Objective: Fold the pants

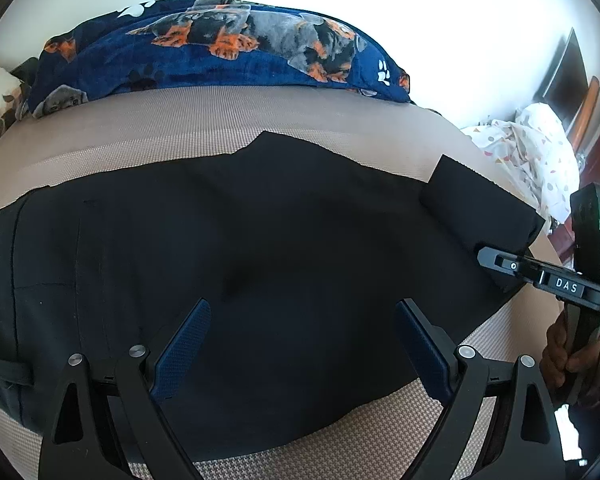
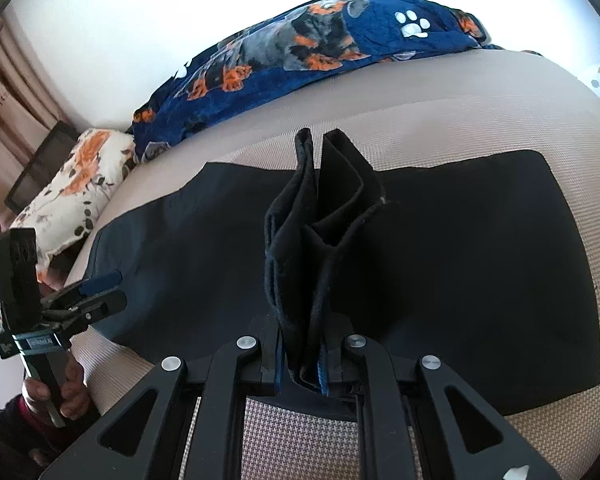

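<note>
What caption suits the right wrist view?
Right gripper lifts the pants hem over the bed.

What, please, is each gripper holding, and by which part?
The right gripper clamps the pants by the bunched leg hems; the left gripper holds nothing, jaws open.

the left tool hovers with fingers spread wide, while the right tool is clamped tight.
</note>
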Tool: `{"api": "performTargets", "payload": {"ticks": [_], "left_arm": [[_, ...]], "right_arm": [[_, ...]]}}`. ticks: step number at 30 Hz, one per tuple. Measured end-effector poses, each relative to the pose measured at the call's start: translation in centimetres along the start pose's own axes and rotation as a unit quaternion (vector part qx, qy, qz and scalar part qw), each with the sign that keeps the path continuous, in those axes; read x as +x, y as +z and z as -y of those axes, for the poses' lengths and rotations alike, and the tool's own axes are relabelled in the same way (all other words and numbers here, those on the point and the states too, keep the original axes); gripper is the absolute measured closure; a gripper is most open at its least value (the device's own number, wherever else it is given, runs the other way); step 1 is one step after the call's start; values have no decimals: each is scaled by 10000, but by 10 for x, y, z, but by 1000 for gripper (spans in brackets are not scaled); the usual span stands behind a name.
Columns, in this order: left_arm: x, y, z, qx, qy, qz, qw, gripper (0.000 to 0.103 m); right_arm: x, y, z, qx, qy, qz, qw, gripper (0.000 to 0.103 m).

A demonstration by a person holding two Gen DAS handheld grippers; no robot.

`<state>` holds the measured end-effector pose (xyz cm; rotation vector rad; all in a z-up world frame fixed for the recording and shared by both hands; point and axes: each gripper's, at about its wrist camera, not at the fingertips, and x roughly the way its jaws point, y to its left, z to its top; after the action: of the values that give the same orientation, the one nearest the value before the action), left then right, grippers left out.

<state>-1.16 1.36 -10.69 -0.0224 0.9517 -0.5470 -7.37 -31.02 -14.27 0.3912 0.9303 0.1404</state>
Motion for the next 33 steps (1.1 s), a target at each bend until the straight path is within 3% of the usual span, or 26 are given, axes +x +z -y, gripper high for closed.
{"api": "performTargets", "payload": {"ticks": [14, 23, 27, 30, 33], "left_arm": [[3, 1, -5, -118, -16, -68, 9999, 10], [3, 3, -10, -186, -21, -71, 9998, 10], [2, 3, -12, -233, -35, -78, 9997, 10], [0, 4, -13, -247, -50, -58, 9997, 10], [-1, 5, -12, -243, -74, -38, 9997, 10]], "right_arm": [[6, -7, -16, -412, -184, -97, 9989, 83], [9, -16, -34, -735, 56, -247, 9970, 51], [1, -21, -38, -818, 599, -309, 9944, 45], [-17, -17, -27, -552, 1539, -354, 9859, 45], [-47, -1, -4, -211, 1835, 62, 9828, 45]]}}
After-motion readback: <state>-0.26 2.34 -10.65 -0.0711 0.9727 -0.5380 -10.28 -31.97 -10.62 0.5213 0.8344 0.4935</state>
